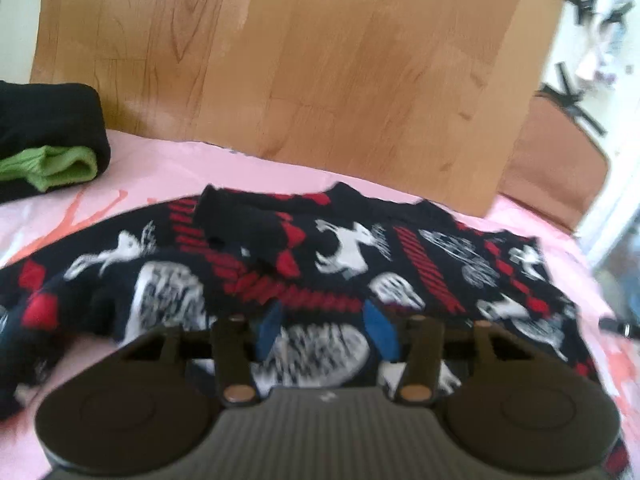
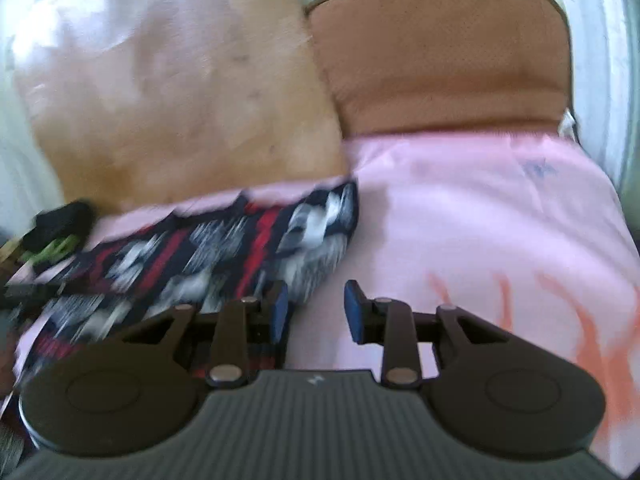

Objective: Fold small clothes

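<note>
Folding this black, red and white patterned sweater (image 1: 320, 264), which lies spread on the pink sheet (image 2: 480, 208), could go wrong, I judge: a loose flap may slide back if I pinch too little knit. My left gripper (image 1: 326, 330) hovers partly spread over its near hem, pinching nothing. My right gripper (image 2: 316, 310), partly spread, is empty beside its edge.

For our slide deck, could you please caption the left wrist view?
Left tongs open over a black, red and white patterned sweater spread on a pink sheet, folded dark clothes beside it.
</note>
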Available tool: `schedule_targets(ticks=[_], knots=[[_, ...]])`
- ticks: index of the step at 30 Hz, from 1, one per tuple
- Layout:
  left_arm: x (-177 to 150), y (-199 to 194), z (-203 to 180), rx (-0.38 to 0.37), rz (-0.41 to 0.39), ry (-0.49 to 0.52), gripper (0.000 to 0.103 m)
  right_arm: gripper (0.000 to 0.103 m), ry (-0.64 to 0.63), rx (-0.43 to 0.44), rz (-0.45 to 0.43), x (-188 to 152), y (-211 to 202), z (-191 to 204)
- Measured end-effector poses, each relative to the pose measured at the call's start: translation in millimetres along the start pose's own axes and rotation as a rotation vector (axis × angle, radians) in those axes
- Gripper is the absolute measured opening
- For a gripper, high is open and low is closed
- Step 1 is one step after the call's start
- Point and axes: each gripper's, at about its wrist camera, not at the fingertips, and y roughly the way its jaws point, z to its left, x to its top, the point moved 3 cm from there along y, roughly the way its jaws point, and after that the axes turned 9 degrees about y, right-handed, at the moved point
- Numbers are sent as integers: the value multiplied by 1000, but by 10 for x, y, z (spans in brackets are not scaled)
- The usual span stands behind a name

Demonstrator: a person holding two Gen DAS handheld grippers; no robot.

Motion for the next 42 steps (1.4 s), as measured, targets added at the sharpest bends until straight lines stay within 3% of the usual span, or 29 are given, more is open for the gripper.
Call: schedule_targets(ticks=[3, 9, 14, 19, 21, 22, 23, 24, 25, 29, 31, 33, 34, 36, 37, 40, 42], knots=[[-169, -334, -11, -36, -16, 30, 51, 35, 42, 22, 22, -321, -411, -53], [-651, -1034, 65, -83, 5, 66, 64, 34, 97, 21, 76, -929, -722, 17], [-1106, -1511, 205, -180, 86, 1, 76, 34, 132, 30, 59, -1118, -905, 86], [-1486, -1780, 114, -271, 176, -26, 76, 35, 119, 23, 58, -1256, -1108, 98], [-1589, -1817, -3, -274, 172, -8, 77, 37, 126, 18, 72, -1346, -1166, 76], [-1626, -1832, -62, -273, 164, 7, 76, 37, 132, 22, 85, -1391, -1175, 69], [-1639, -1830, -123, -264, 156, 22, 56, 35, 137, 28, 99, -1440, -1165, 69], [-1646, -1816, -158, -258, 166, 29, 34, 10, 131, 30, 94, -1487, -1183, 92], [-1647, -1782, -170, -232, 190, 32, 11, 9, 124, 31, 113, -1514, -1176, 122], [-1499, -1931, 25, -204, 182, -18, 10, 8, 92, 61, 119, -1439, -1339, 324], [-1438, -2075, 112, -162, 165, -5, 10, 8, 30, 35, 130, -1423, -1433, 416], [-1483, -2033, 157, -113, 199, 6, 10, 9, -12, -3, 221, -1539, -1310, 412], [-1543, -1949, 164, -94, 233, 8, 11, 8, -18, -13, 268, -1608, -1214, 393], [-1585, -1902, 143, -85, 221, 17, 16, 12, -48, -16, 270, -1546, -1117, 391], [-1576, -1926, 132, -92, 214, 23, 20, 16, -64, -29, 251, -1460, -1123, 389], [-1520, -2089, 228, -91, 115, 7, 52, 17, -120, -30, 133, -1061, -1140, 445], [-1472, -2176, 386, -69, 65, -34, 54, 18, -145, -27, 89, -843, -991, 556]])
